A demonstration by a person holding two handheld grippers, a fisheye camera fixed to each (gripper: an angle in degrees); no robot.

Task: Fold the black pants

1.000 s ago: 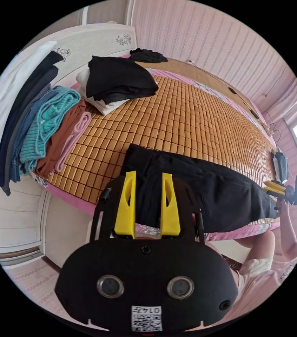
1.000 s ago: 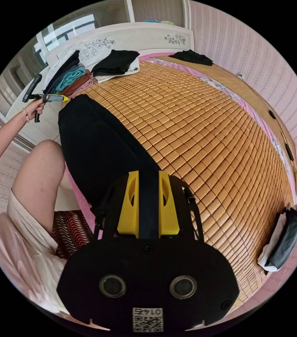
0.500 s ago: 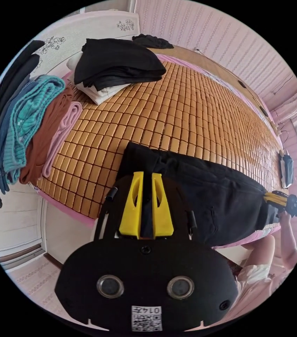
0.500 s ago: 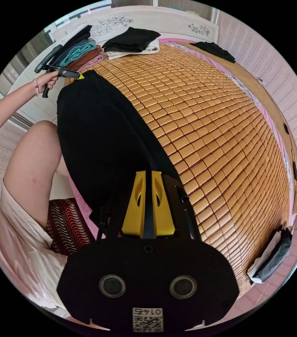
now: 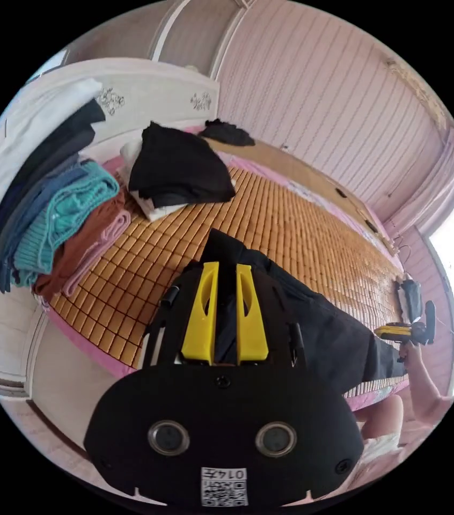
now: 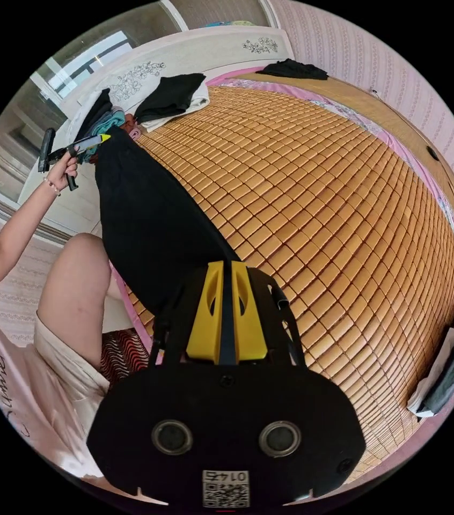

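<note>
**Black pants held at both ends over the bamboo mat**

Left gripper view: the left gripper [image 5: 225,268] has its yellow jaws clamped on one end of the black pants [image 5: 323,332], dark cloth pinched between them. Beyond the fingertips the bamboo mat [image 5: 291,225] spreads out, with a stack of folded clothes [image 5: 60,214] off to one side. The right gripper [image 5: 396,331] grips the far end.

Right gripper view: the right gripper [image 6: 226,265] is clenched on the pants' [image 6: 146,220] other end; the cloth runs away from the jaws to the left gripper [image 6: 95,140], held in a hand [image 6: 60,171].
</note>
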